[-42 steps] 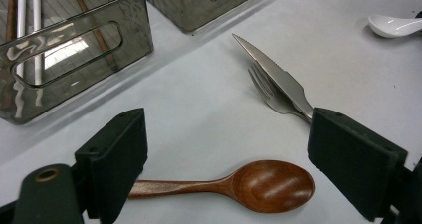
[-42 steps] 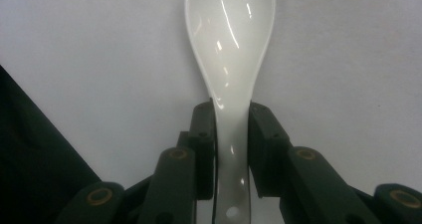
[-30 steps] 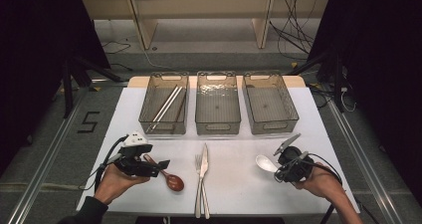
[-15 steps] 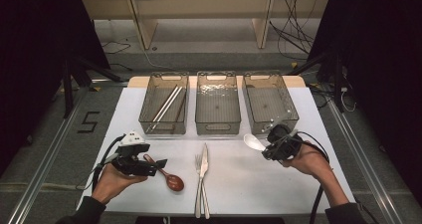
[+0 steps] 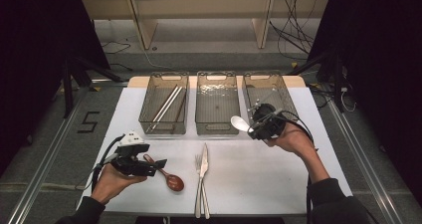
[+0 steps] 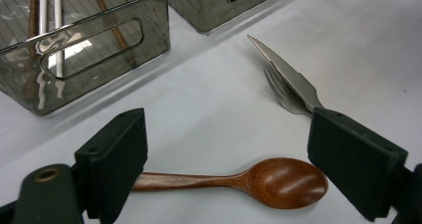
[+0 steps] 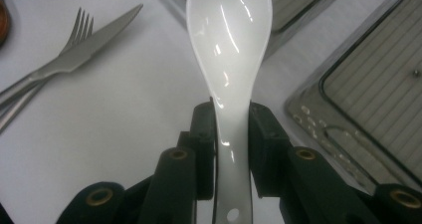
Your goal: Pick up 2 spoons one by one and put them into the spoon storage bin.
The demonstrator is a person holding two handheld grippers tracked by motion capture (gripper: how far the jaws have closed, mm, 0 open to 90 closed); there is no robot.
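Observation:
My right gripper point(image 5: 253, 126) is shut on the handle of a white ceramic spoon point(image 5: 240, 123), held above the table in front of the gap between the middle and right bins. In the right gripper view the spoon point(image 7: 229, 45) stands bowl-up between my jaws point(image 7: 232, 122). My left gripper point(image 5: 158, 165) rests low at the table's front left, open, with a brown wooden spoon point(image 5: 171, 179) lying on the table under it. In the left gripper view the wooden spoon point(image 6: 278, 181) lies between my wide jaws point(image 6: 234, 154), untouched by the pads.
Three smoky clear bins stand in a row at the back: the left bin point(image 5: 161, 130) holds chopsticks, the middle bin point(image 5: 215, 129) and right bin point(image 5: 284, 92) look bare. A knife and fork point(image 5: 201, 176) lie side by side at the front centre of the white table point(image 5: 278, 179).
My right gripper has carried the white spoon up and leftward, from the table's front right to just before the bins. The left gripper and wooden spoon have stayed put.

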